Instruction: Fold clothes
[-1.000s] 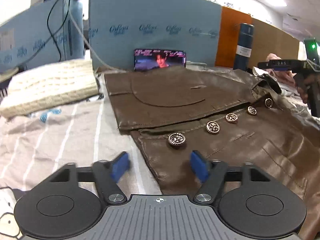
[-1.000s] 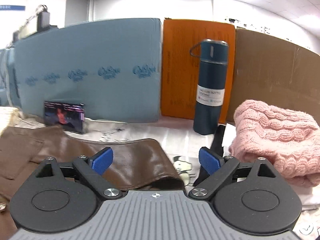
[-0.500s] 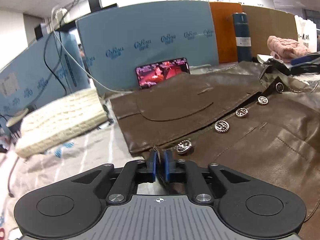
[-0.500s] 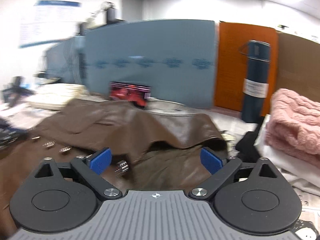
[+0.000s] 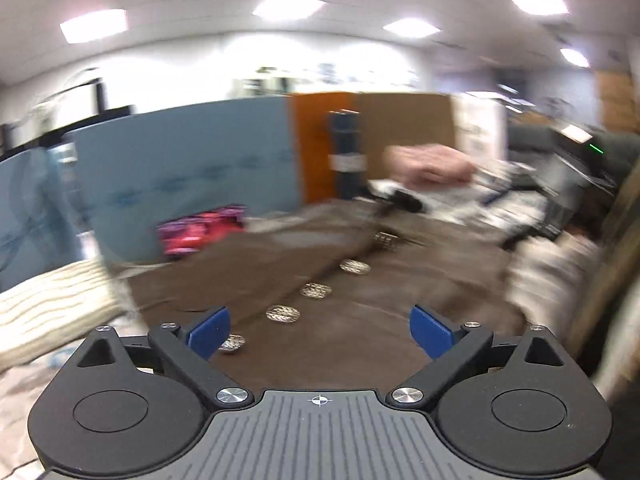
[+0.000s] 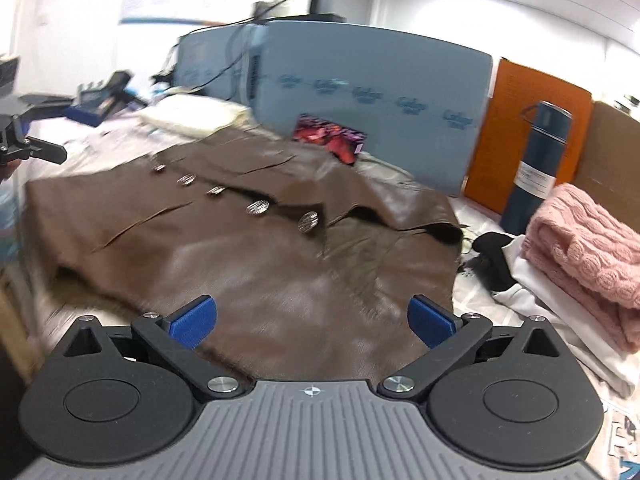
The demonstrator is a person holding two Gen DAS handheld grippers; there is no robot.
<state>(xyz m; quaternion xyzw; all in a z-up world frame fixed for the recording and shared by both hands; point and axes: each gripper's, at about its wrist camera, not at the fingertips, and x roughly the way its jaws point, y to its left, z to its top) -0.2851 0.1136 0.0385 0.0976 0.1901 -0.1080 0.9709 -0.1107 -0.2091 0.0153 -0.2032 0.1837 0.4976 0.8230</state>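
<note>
A brown leather jacket (image 6: pixel 248 248) with a row of silver buttons (image 6: pixel 258 208) lies spread on the table, its collar end toward the blue panel. It also shows, blurred, in the left wrist view (image 5: pixel 360 320). My left gripper (image 5: pixel 320 330) is open and empty just above the jacket's buttoned front. My right gripper (image 6: pixel 312 322) is open and empty over the jacket's near edge. The left gripper's tip shows at the far left of the right wrist view (image 6: pixel 36 148).
A folded pink sweater (image 6: pixel 588 240) on white cloth lies at the right. A dark blue flask (image 6: pixel 536 160) stands by the orange board. A phone (image 6: pixel 330 140) leans on the blue panel. A cream knit (image 5: pixel 52 312) lies at the left.
My left gripper, shut on the jacket's edge half a second ago, has opened and swung right. My right gripper has swung left and now looks along the jacket.
</note>
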